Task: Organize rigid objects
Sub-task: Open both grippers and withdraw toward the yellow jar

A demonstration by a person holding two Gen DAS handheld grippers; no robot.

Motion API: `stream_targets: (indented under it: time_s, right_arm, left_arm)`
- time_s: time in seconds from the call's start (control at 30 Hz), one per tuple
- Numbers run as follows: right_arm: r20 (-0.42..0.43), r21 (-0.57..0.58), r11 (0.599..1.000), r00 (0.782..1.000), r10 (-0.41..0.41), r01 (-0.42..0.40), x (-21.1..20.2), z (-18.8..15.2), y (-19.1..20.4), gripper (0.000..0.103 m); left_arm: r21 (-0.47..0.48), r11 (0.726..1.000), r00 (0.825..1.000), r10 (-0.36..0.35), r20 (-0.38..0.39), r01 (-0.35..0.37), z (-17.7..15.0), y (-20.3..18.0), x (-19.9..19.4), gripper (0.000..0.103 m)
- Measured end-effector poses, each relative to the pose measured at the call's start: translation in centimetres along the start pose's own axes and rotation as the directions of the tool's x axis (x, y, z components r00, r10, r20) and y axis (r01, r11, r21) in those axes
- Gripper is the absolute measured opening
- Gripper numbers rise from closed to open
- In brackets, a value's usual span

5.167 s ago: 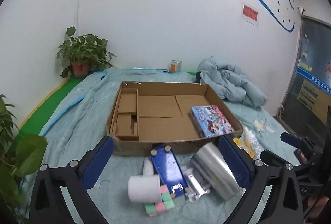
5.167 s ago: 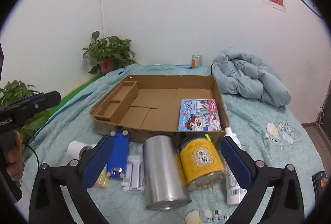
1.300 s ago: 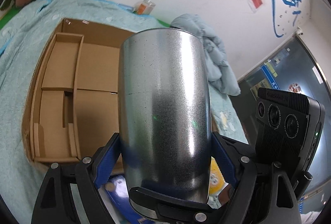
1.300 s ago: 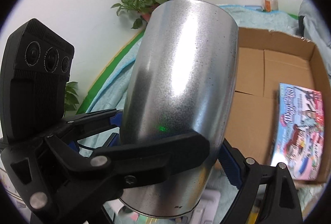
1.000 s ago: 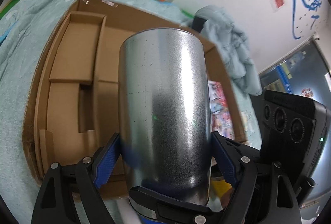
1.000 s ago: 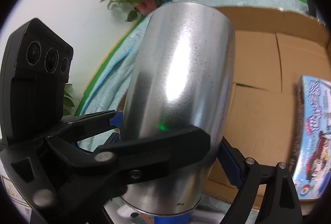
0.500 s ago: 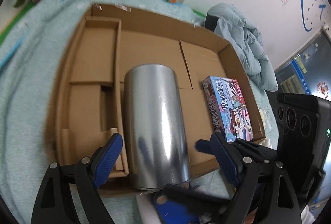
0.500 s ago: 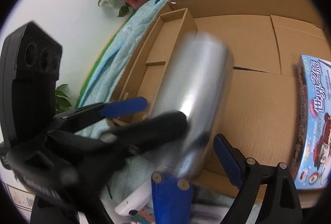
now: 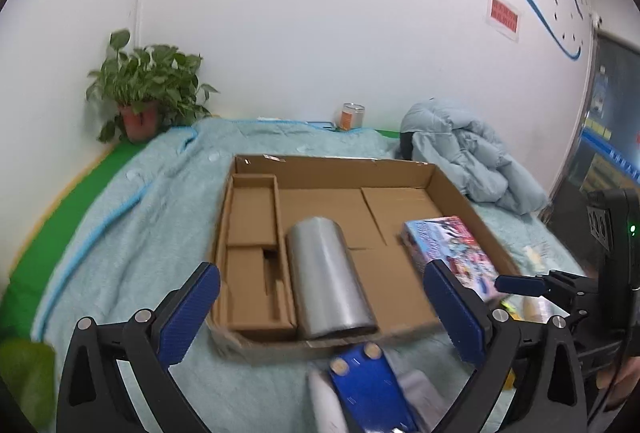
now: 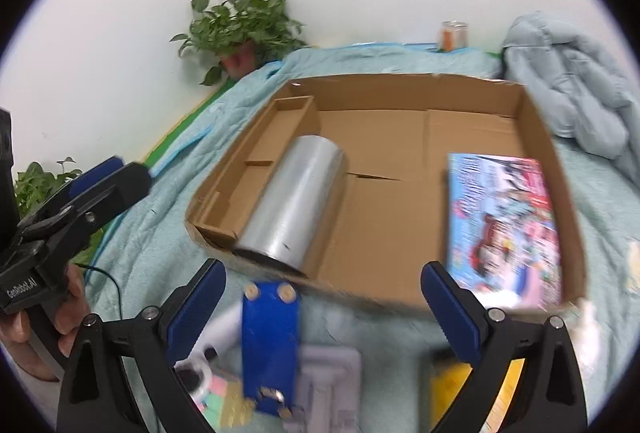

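Lying on side in box [image 9: 452,185], tin [image 9: 326,283] rests beside left divider, game [image 9: 448,251] at right. Your left claw [image 9: 320,303] and right claw [image 10: 322,297]: jaws just widened, spread apart, nothing between, tin released.

A metal tumbler [image 9: 328,281] is lying on its side in the cardboard tray [image 9: 456,189], just right of the tray's left compartments. A picture box [image 9: 448,253] is lying at the tray's right. A potted plant [image 9: 148,97] is standing far left.
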State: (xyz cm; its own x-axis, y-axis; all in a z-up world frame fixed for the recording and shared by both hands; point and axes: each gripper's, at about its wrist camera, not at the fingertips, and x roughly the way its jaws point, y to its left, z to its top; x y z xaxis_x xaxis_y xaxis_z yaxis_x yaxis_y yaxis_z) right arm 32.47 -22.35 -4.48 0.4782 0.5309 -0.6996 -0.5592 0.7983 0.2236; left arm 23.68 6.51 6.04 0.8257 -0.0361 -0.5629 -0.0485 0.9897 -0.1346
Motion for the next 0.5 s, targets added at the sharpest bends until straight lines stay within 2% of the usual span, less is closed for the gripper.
stream_targets:
  time_s: [0.1,0.2,0.27,0.37,0.43,0.5]
  right_arm:
    - [0.015,0.008,0.999,0.999,-0.048,0.048,-1.6,-1.4,-0.7,0.098]
    - [0.008,0.030,0.997,0.997,-0.074,0.074,-3.0,-4.0,-2.7,0.098]
    - [-0.029,0.059,0.993,0.994,-0.104,0.106,-3.2,-5.6,-4.7,0.098]
    - [-0.118,0.171,0.973,0.984,-0.135,0.154,-2.5,-7.3,-8.5,0.098]
    - [-0.170,0.235,0.959,0.978,-0.122,0.161,-1.7,-8.1,-10.6,0.098]
    - [-0.188,0.239,0.962,0.978,-0.088,0.133,-1.2,-8.3,-11.2,0.098]
  left_arm:
    - [-0.033,0.999,1.000,0.003,-0.011,-0.003,-1.8,0.2,-2.0,0.102]
    - [-0.062,0.998,0.998,0.026,-0.060,-0.030,-3.8,0.1,-3.3,0.102]
    - [-0.071,0.997,0.996,0.000,-0.089,-0.006,-5.2,0.0,-3.9,0.102]
    - [-0.088,0.996,0.992,-0.012,-0.126,0.001,-7.0,-1.0,-4.0,0.102]
    - [-0.096,0.994,0.987,-0.056,-0.152,0.042,-8.0,-2.3,-4.0,0.102]
    - [-0.111,0.990,0.980,-0.103,-0.171,0.085,-8.7,-3.7,-3.9,0.102]
